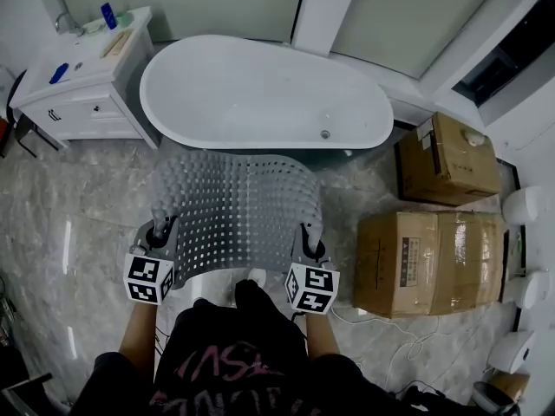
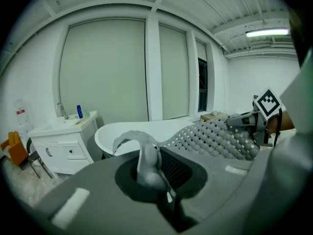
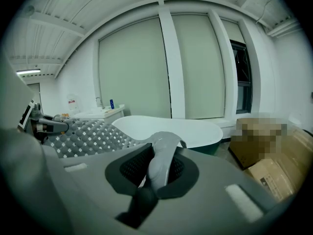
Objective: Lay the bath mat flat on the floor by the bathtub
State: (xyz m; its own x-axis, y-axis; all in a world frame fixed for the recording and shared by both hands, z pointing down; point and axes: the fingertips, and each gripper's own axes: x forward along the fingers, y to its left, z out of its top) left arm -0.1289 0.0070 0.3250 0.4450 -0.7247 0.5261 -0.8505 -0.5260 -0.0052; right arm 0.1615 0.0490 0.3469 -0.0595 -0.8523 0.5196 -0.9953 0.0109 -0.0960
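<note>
Two grippers hold one grey bath mat (image 1: 234, 204) full of little holes, seen from the head view. The left gripper (image 1: 161, 229) has one near corner and the right gripper (image 1: 310, 237) has the other. The mat hangs bent in the air over the floor (image 1: 78, 224), and its far edge reaches toward the one white bathtub (image 1: 260, 94). Two brown boxes (image 1: 429, 263) stand on the floor at the right, the nearer one close to the mat's right side. One white cabinet (image 1: 82, 89) with a sink stands left of the tub, and one blue bottle (image 1: 108, 15) stands on its top. From the left gripper view, the jaws are clamped on a bunched corner of the mat (image 2: 146, 155), with the tub (image 2: 122, 131) behind. From the right gripper view, the jaws are clamped on the other corner (image 3: 164, 155), with the tub (image 3: 190, 129) ahead.
</note>
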